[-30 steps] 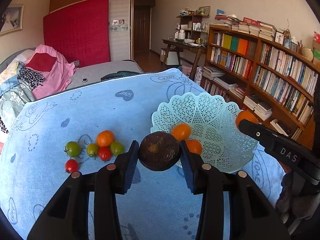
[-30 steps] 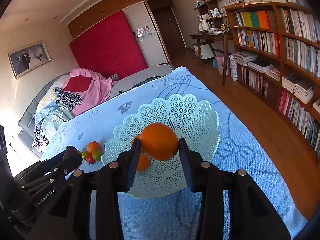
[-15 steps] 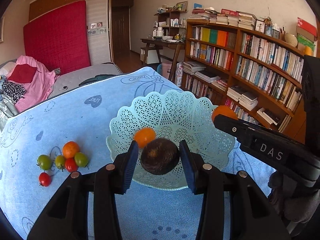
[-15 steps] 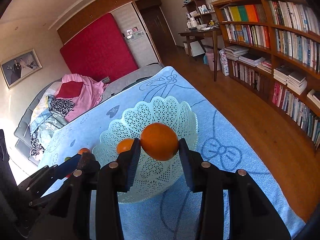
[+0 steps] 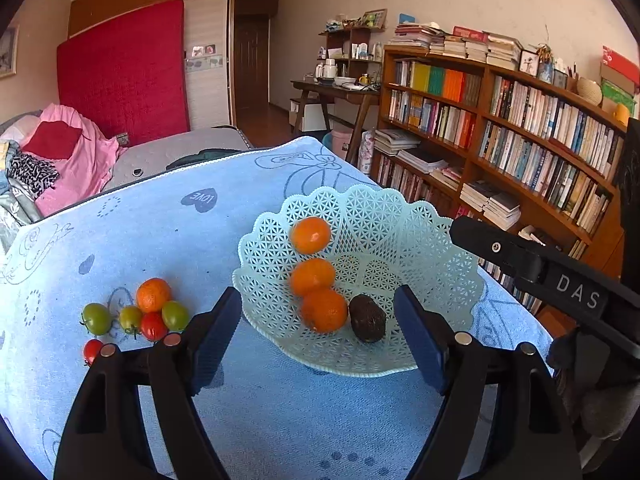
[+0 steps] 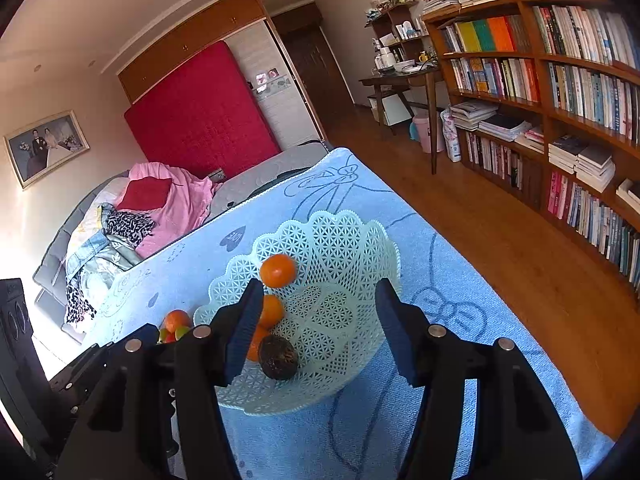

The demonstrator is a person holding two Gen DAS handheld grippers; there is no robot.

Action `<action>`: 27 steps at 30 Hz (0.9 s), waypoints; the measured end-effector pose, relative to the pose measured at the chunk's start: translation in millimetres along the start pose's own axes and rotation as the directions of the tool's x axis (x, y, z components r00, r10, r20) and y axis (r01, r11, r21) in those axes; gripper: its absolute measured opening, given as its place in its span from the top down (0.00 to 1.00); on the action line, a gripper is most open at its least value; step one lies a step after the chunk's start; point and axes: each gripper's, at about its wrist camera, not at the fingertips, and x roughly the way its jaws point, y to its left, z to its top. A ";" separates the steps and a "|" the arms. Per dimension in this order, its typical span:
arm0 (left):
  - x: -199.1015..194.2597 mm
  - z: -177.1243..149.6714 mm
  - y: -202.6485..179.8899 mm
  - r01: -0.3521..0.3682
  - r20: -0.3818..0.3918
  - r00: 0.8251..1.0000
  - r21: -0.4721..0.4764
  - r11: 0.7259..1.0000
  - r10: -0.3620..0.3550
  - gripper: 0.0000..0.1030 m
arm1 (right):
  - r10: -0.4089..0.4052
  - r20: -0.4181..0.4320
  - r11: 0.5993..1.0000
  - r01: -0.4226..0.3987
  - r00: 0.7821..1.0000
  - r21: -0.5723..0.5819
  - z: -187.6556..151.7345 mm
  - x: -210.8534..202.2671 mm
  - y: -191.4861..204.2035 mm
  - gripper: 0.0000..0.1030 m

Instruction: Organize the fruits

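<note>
A pale green lattice basket (image 5: 420, 224) (image 6: 352, 240) sits on the blue cloth. Inside lie three oranges (image 5: 323, 309) (image 6: 278, 270) and a dark brown round fruit (image 5: 367, 323) (image 6: 279, 357). My left gripper (image 5: 318, 338) is open and empty, just in front of the basket's near rim. My right gripper (image 6: 320, 326) is open and empty above the basket; its arm shows at the right of the left wrist view. To the left of the basket lie one orange (image 5: 153, 294) and several small green and red tomatoes (image 5: 153, 326).
The blue cloth (image 5: 168, 232) covers the table. A bed with pink bedding (image 5: 72, 160) stands beyond its far left edge. Bookshelves (image 5: 500, 132) and wooden floor (image 6: 500, 232) lie to the right.
Both grippers have opened and let go of their fruit. The brown fruit and the orange now lie in the basket. Both grippers have drawn back a little.
</note>
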 end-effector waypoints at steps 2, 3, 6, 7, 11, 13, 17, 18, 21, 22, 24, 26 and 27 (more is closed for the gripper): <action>-2.4 0.9 1.4 -0.009 0.010 1.000 -0.001 1.000 0.009 0.19 | 0.003 -0.004 1.000 -0.003 1.000 -0.006 -1.0 1.0 1.7 0.42; -3.6 0.7 1.9 -0.013 0.014 1.000 -0.001 1.000 0.013 0.18 | 0.006 -0.005 1.000 -0.006 1.000 -0.008 -0.9 1.4 2.8 0.41; -5.4 -0.3 5.8 -0.030 0.019 0.999 -0.004 1.000 0.030 0.16 | 0.009 -0.001 1.000 -0.009 1.000 -0.007 -1.7 0.9 4.2 0.35; -5.4 -0.5 7.3 -0.033 0.018 0.999 -0.009 0.999 0.033 0.16 | 0.011 0.003 1.000 -0.011 1.000 -0.005 -1.9 0.5 3.9 0.34; -5.0 0.3 13.3 -0.046 0.009 0.999 -0.032 0.998 0.047 0.15 | 0.014 0.006 1.000 -0.014 1.000 -0.006 -2.1 -0.4 4.7 0.34; -5.7 0.6 15.6 -0.056 0.008 0.998 -0.039 0.998 0.056 0.15 | 0.018 0.005 1.000 -0.017 1.000 -0.008 -2.8 -0.3 5.2 0.34; -6.6 1.3 19.7 -0.086 0.009 0.996 -0.052 0.995 0.086 0.15 | 0.022 -0.003 1.000 -0.022 1.000 -0.009 -4.5 2.0 6.5 0.34; -7.0 1.1 21.7 -0.088 0.008 0.996 -0.058 0.994 0.089 0.15 | 0.023 -0.004 1.000 -0.023 1.000 -0.010 -4.7 2.7 6.8 0.34; -8.1 0.2 26.2 -0.097 0.007 0.995 -0.073 0.993 0.097 0.15 | 0.026 -0.007 1.000 -0.026 1.000 -0.015 -5.9 3.3 9.1 0.34; -8.8 0.1 27.1 -0.098 0.009 0.995 -0.075 0.992 0.099 0.15 | 0.028 -0.007 0.999 -0.028 1.000 -0.017 -5.8 3.8 10.1 0.34; -10.3 0.0 29.2 -0.100 0.011 0.995 -0.079 0.992 0.102 0.15 | 0.031 -0.010 0.999 -0.031 0.999 -0.022 -6.3 4.6 12.2 0.34; -11.1 0.0 29.4 -0.105 0.014 0.994 -0.076 0.992 0.106 0.15 | 0.036 -0.013 0.999 -0.036 0.999 -0.027 -7.8 5.4 14.5 0.32; -11.4 -0.3 29.1 -0.110 0.016 0.994 -0.072 0.991 0.112 0.15 | 0.039 -0.013 0.999 -0.039 0.999 -0.029 -7.8 5.7 15.2 0.30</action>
